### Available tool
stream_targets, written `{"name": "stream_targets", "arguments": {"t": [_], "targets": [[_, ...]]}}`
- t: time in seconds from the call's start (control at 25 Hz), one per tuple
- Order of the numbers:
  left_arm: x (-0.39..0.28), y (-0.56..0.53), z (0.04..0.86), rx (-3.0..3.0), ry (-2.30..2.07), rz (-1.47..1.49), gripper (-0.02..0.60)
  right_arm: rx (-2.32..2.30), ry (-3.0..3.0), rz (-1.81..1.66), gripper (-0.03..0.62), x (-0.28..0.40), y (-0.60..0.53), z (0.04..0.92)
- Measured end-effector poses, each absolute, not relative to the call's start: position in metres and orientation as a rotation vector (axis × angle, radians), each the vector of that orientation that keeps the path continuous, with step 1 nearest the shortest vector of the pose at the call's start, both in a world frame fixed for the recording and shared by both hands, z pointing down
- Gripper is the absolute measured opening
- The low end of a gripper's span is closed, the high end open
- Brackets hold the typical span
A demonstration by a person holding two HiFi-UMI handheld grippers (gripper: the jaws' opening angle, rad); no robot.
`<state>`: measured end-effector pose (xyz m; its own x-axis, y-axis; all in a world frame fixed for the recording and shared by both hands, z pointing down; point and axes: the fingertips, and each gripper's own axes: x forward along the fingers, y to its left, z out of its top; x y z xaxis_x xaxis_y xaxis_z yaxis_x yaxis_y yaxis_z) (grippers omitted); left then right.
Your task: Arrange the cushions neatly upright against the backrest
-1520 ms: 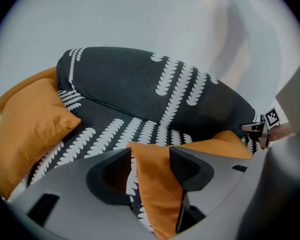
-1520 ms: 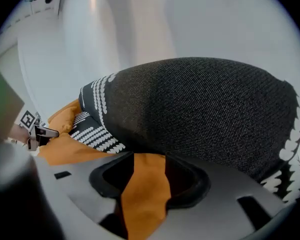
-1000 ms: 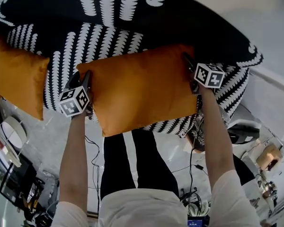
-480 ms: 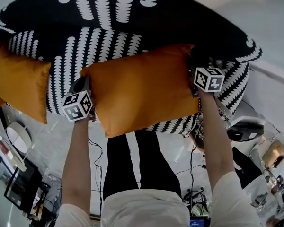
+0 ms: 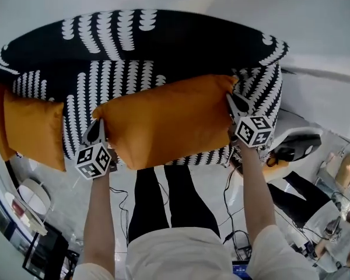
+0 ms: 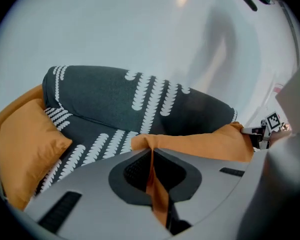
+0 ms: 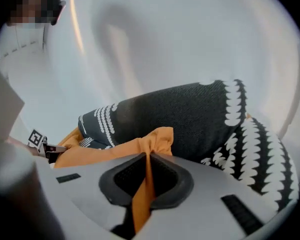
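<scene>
White wall and pale floor surround a black upholstered sofa with white scalloped stripes point(image 5: 122, 77). My left gripper point(image 6: 151, 156) has its jaws pinched together on a thin fold at one corner of the large orange fabric cushion point(image 5: 169, 121). My right gripper point(image 7: 147, 170) takes the opposite corner in the same way; its jaws have just been closing, with orange cloth between them. The cushion spans from one pair of jaws to the other, stretched flat and apparently lifted off the seat, with the backrest point(image 5: 163, 39) just beyond both jaws. A second orange cushion point(image 5: 35, 130) leans at the sofa's end, well outside my left jaws.

Risk: each hold takes only a slip of fabric, so the cloth could slide out of either pair of jaws under the cushion's hanging weight. That would drop one side and tip the cushion forward over the seat edge. An uneven release would probably leave it slanted rather than upright against the backrest.
</scene>
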<state>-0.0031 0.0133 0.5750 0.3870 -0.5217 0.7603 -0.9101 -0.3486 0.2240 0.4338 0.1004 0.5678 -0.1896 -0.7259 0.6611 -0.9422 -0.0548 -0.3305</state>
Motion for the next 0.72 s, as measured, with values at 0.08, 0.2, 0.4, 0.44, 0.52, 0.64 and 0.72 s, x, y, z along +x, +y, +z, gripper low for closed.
{"name": "stream_targets", "arguments": {"t": [0.08, 0.2, 0.4, 0.44, 0.52, 0.64, 0.72], "targets": [[0.009, 0.014, 0.557, 2.036, -1.221, 0.752, 0.025, 1.841, -1.943, 1.083, 0.037, 0.444, 0.117, 0.551], [0.028, 0.007, 0.528, 2.092, -1.212, 0.722, 0.025, 1.927, -1.94, 1.081, 0.035, 0.459, 0.132, 0.529], [0.068, -0.026, 0.488, 2.235, -1.159, 0.681, 0.025, 2.101, -1.936, 1.05, 0.034, 0.486, 0.143, 0.5], [0.075, -0.034, 0.48, 2.257, -1.153, 0.667, 0.025, 2.121, -1.937, 1.037, 0.033, 0.49, 0.142, 0.496], [0.088, -0.049, 0.465, 2.302, -1.143, 0.644, 0.025, 2.155, -1.939, 1.017, 0.034, 0.498, 0.139, 0.488], [0.11, -0.069, 0.45, 2.37, -1.123, 0.635, 0.025, 2.199, -1.932, 0.992, 0.033, 0.512, 0.136, 0.481], [0.125, -0.079, 0.444, 2.403, -1.11, 0.639, 0.025, 2.225, -1.923, 0.976, 0.034, 0.522, 0.133, 0.477]]}}
